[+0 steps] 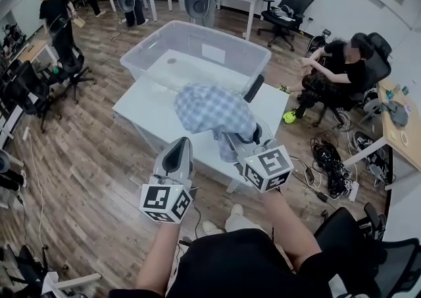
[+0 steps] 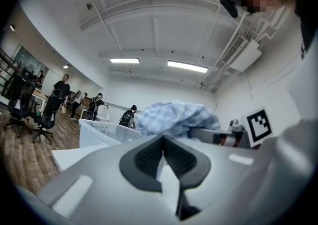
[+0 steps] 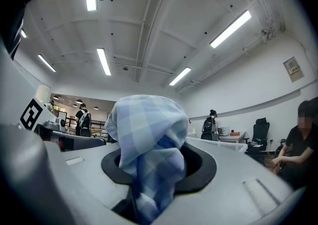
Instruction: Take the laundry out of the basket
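Your right gripper, jaws clamped on a bunched fold of checked cloth, likely light and limp, near the basket; left gripper, jaws together, empty.

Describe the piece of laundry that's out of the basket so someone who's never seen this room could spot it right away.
Find the white table in the middle of the room, with the clear plastic basket on its far end. At the basket's near edge, the checked cloth hangs bunched in the right gripper's jaws. It is the only blue-and-white fabric there.
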`<state>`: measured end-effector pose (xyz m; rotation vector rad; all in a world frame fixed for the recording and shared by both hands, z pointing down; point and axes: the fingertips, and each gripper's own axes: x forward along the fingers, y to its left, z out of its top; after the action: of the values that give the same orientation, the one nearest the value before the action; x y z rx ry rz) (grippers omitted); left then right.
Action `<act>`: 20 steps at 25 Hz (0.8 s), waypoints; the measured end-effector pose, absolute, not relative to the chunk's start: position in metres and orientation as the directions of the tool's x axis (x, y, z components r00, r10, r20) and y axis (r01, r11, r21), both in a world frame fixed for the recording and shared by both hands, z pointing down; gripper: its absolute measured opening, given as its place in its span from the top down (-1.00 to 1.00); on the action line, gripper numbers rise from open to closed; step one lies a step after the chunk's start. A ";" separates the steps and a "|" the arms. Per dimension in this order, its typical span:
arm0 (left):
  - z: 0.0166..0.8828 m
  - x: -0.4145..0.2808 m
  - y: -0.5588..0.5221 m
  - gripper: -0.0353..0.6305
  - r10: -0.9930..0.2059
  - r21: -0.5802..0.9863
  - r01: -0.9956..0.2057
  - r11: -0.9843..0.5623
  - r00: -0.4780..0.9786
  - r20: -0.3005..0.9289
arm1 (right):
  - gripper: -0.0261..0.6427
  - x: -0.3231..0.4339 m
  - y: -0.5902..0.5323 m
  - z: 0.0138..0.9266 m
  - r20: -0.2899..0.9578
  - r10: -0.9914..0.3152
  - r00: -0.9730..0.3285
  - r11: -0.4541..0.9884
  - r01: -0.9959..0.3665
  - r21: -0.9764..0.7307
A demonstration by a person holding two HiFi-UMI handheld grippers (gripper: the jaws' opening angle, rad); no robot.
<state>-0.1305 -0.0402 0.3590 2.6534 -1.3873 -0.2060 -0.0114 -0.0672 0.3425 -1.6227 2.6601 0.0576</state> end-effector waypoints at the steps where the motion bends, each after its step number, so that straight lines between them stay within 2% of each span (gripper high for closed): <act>1: 0.359 -0.130 -0.039 0.87 -0.822 0.186 -0.803 -0.566 0.566 -0.056 | 0.43 -0.011 -0.066 0.343 -0.040 -0.888 -0.458 0.457 -0.889 0.017; 20: 0.356 -0.120 -0.020 0.87 -0.863 0.193 -0.842 -0.504 0.501 -0.066 | 0.43 0.006 -0.048 0.341 -0.055 -0.860 -0.507 0.507 -0.862 0.000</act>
<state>-0.1195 -0.0202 0.3562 2.6023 -1.4871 -0.2310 0.0055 -0.0476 0.3409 -1.5351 2.6857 0.0418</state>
